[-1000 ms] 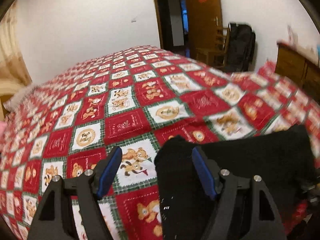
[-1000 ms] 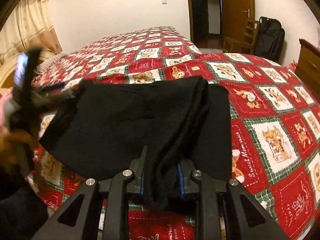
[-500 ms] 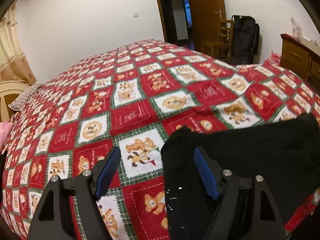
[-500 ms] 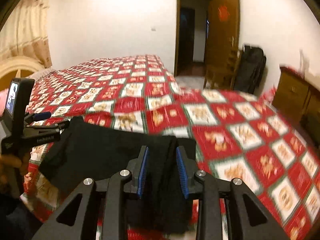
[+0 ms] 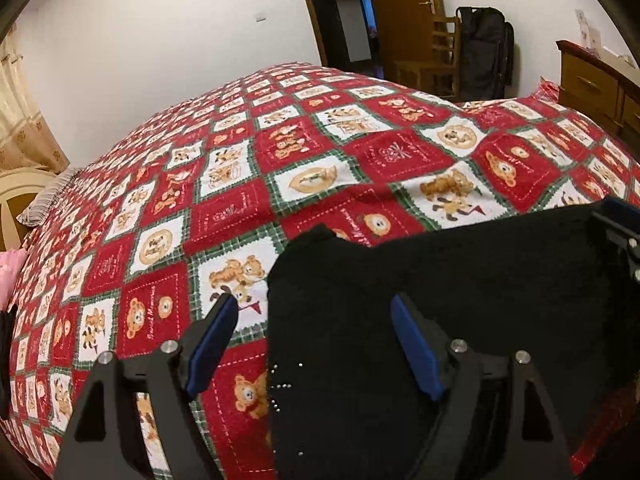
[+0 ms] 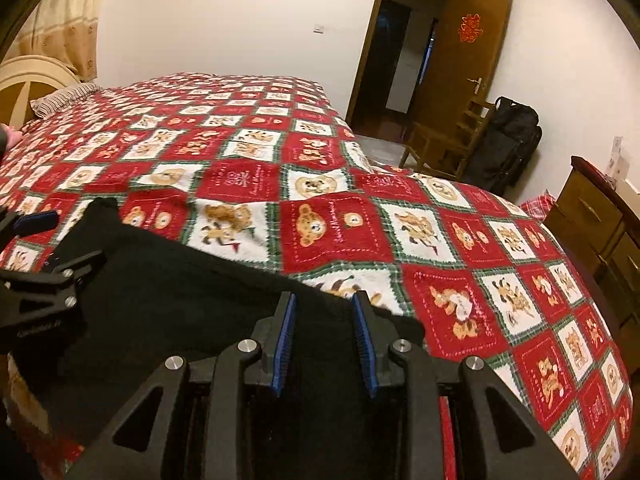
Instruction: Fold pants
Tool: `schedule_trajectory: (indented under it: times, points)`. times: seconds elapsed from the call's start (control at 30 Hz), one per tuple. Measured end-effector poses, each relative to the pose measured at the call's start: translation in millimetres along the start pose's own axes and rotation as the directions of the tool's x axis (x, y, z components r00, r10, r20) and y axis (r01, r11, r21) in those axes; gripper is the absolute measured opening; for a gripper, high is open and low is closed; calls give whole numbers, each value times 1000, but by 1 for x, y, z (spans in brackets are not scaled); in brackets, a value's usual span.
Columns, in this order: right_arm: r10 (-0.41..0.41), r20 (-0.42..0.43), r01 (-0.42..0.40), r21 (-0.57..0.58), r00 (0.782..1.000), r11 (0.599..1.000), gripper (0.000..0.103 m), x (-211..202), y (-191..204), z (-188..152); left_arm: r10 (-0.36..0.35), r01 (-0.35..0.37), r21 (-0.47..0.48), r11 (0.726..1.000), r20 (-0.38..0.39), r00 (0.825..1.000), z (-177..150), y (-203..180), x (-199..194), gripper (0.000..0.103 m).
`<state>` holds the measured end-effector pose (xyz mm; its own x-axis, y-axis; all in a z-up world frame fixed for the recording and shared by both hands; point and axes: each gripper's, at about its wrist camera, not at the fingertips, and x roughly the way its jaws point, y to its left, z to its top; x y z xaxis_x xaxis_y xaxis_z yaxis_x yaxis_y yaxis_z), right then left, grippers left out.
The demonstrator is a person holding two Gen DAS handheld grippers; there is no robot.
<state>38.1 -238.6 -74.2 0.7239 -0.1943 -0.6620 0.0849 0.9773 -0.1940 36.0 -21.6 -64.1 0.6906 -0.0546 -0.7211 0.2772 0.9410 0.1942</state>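
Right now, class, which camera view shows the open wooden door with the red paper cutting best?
The right wrist view: the wooden door stands almost whole, its red paper cutting clear. The left wrist view shows the door cropped along the top edge, with only the cutting's lower part visible.

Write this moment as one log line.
left gripper: open, jaws just opening, pants edge between | right gripper: shut on black pants | pants on quilt

We see the black pants (image 5: 460,304) as a dark knit bundle, folded over into a broad band lying across the near edge of the red teddy-bear patchwork bedspread (image 5: 248,200), one rounded corner poking up toward the middle of the bed.
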Motion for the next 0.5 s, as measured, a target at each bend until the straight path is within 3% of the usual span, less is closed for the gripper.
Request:
schedule_trajectory:
  times: [0.17, 0.33, 0.5]
  points:
    - [17, -9, -16, 28, 1000, 999, 30, 7, -4, 6, 8, -8, -9, 1000, 14, 1000, -4, -2, 3, 85]
    - [66, 75, -74, 119, 995, 990, 30, -19, -19, 1, -7, 8, -51, 999, 9, 1000, -4, 3, 6, 89]
    - [84, 158, -89, 23, 984, 996, 32, -63, -8, -11, 7, -6, -39, 999, 17, 1000, -5, 0, 6, 89]
